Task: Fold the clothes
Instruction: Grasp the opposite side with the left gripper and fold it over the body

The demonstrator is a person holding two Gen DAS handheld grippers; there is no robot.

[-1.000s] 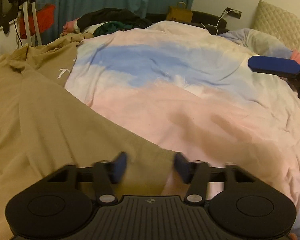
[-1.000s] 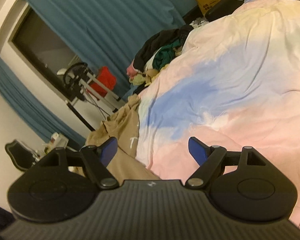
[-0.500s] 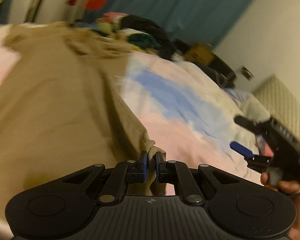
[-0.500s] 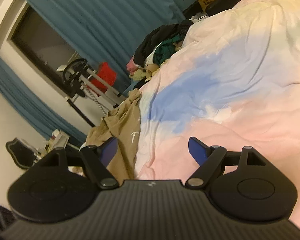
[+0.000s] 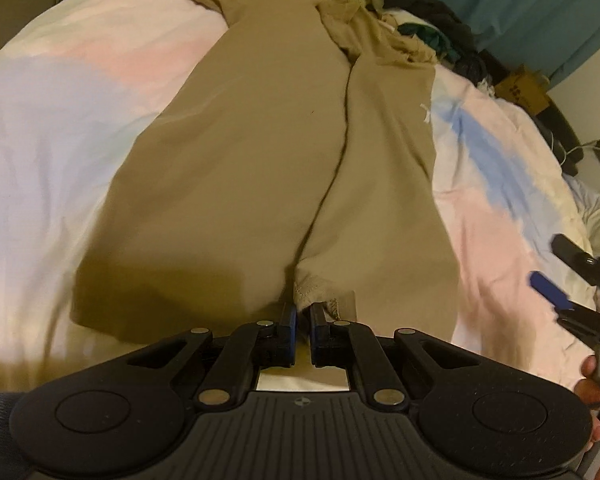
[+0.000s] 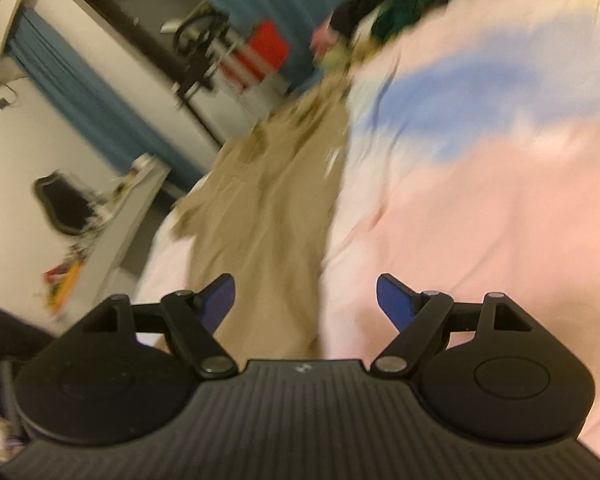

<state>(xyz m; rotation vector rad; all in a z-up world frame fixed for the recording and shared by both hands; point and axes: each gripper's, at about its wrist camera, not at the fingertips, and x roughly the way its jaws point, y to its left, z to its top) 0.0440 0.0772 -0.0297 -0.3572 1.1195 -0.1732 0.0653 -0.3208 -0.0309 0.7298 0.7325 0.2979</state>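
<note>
1. Here, the big bed (image 5: 60, 128) has a soft cover in pink, blue and white, and it holds everything up.
2. The tan pants (image 5: 236, 168) lie long and mostly flat down the middle of the bed. One leg lies beside the other, with a dark line running between them. The far end is bunched up.
3. A pile of other clothes (image 5: 424, 28) sits at the far end of the bed, just past the pants.
4. The left gripper (image 5: 303, 332) is pinched almost all the way closed. It holds the near hem of the pants (image 5: 312, 290) between its blue tips.
5. The right gripper (image 6: 305, 300) is wide open and holds nothing. It hangs over the bed, off to the right of the pants. Its picture is blurry.
6. I think the job now is to pull this end of the pants straight or carry it over. To do it well, keep the pinch tight so the hem does not slip out. Move slowly and low, so the cloth stays smooth. The open gripper could grab the other near corner, so both sides go together.
</note>
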